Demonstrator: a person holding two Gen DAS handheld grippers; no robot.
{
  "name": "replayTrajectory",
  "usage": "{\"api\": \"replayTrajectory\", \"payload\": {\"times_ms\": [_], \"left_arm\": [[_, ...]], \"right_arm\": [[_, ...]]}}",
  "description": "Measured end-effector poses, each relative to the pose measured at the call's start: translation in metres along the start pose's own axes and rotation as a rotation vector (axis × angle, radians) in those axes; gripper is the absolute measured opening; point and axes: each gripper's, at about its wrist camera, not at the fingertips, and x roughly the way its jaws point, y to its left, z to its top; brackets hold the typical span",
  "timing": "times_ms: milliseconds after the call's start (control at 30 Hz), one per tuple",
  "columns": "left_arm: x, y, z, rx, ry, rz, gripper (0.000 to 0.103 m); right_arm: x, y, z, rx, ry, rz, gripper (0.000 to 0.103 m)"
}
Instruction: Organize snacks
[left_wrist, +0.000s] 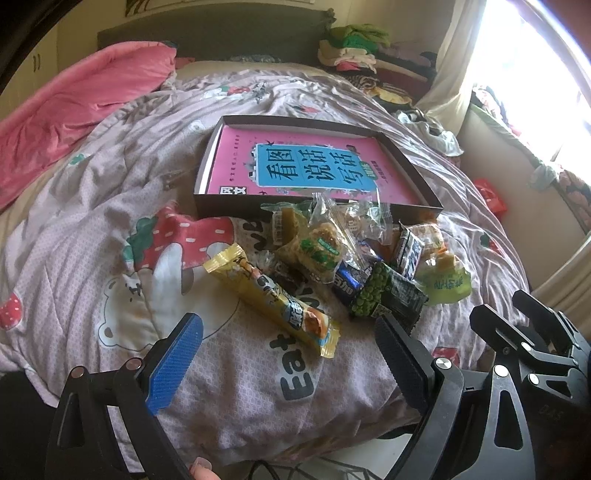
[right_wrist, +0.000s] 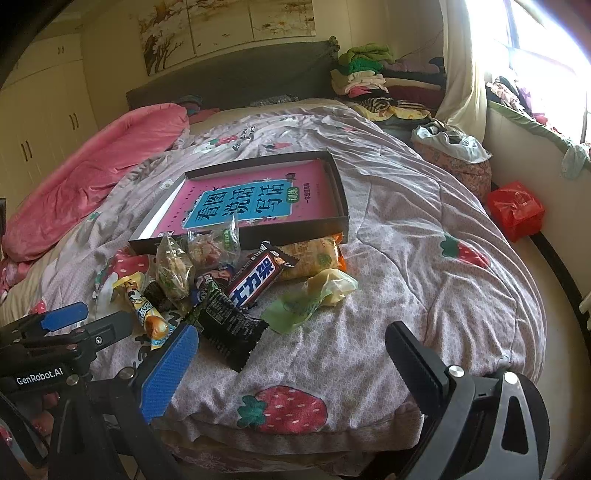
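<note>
A pile of wrapped snacks lies on the quilt in front of a shallow dark box (left_wrist: 229, 212) (right_wrist: 332, 173) that holds a pink book (left_wrist: 306, 166) (right_wrist: 251, 199). A long yellow bar (left_wrist: 273, 295) (right_wrist: 146, 306) lies nearest my left gripper (left_wrist: 288, 332), which is open just short of it. A Snickers bar (right_wrist: 258, 277) (left_wrist: 408, 256), a black and green pea packet (left_wrist: 388, 295) (right_wrist: 229, 325) and a pale green wrapper (right_wrist: 310, 299) (left_wrist: 447, 280) lie beside it. My right gripper (right_wrist: 291, 339) is open over the quilt with nothing in it.
A strawberry-print quilt (right_wrist: 424, 236) covers the bed, with a pink blanket (left_wrist: 74, 107) (right_wrist: 99, 173) at the far left. Folded clothes (right_wrist: 365, 70) are stacked by the headboard. A red bag (right_wrist: 515, 208) lies on the floor at the right by the window.
</note>
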Motion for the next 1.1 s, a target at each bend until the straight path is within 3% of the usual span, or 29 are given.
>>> {"api": "replayTrajectory", "payload": {"times_ms": [1100], "left_arm": [[0.0051, 0.0006, -0.0046, -0.015, 0.016, -0.008, 0.094]], "right_arm": [[0.0041, 0.0012, -0.0013, -0.007, 0.01, 0.009, 0.102]]}}
